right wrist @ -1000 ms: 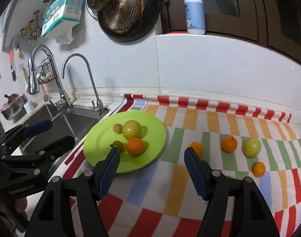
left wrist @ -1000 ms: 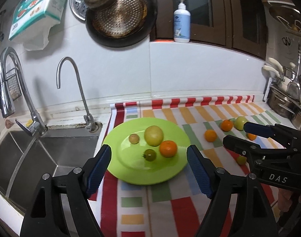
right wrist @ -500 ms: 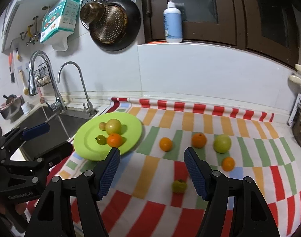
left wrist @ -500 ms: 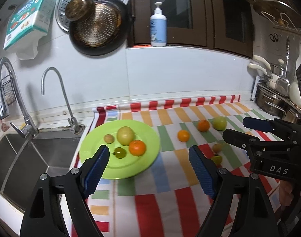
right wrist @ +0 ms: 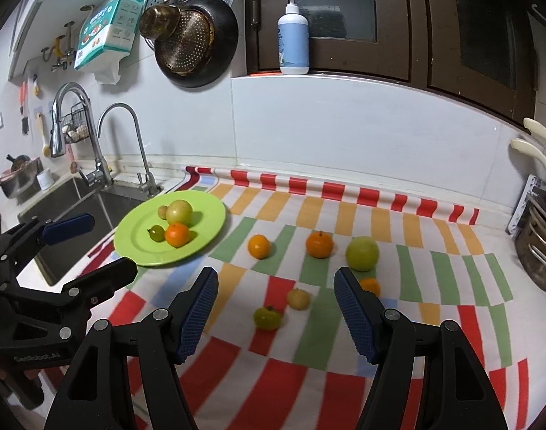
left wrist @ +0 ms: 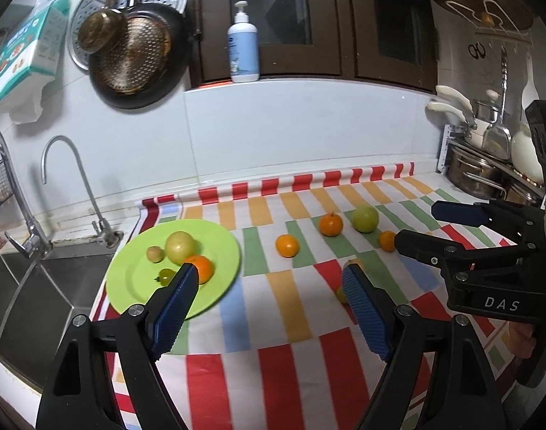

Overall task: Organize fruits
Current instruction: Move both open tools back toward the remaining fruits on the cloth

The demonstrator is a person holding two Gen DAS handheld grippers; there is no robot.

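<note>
- Kitchen setting: a table beside a steel sink [right wrist: 68, 208] carries a striped cloth [right wrist: 344, 380] in red, orange, green and white blocks; a dark frying pan [right wrist: 195, 44] hangs on the white wall and a pump bottle [right wrist: 293, 36] stands on the ledge above.
- Near the sink, a lime-green plate [right wrist: 136, 247] sits on the cloth and holds four fruits: a yellow-green apple [right wrist: 179, 212], a tangerine [right wrist: 177, 235], a small green tomato [right wrist: 157, 233] and a small tan fruit [right wrist: 162, 211].
- Loose on the cloth, well apart from the plate: two oranges [right wrist: 259, 246] [right wrist: 319, 244], a green apple [right wrist: 362, 253], a small tangerine [right wrist: 370, 285], a pale yellowish fruit [right wrist: 298, 298] and a green tomato [right wrist: 267, 317].
- Right hand-held gripper [right wrist: 274, 308] hangs above the cloth, released with jaws spread wide and nothing between them; the green tomato and pale fruit lie ahead between its fingers.
- Left hand-held gripper [left wrist: 269, 304] is likewise released and empty, its left finger overlapping the plate's edge in its own camera.
</note>
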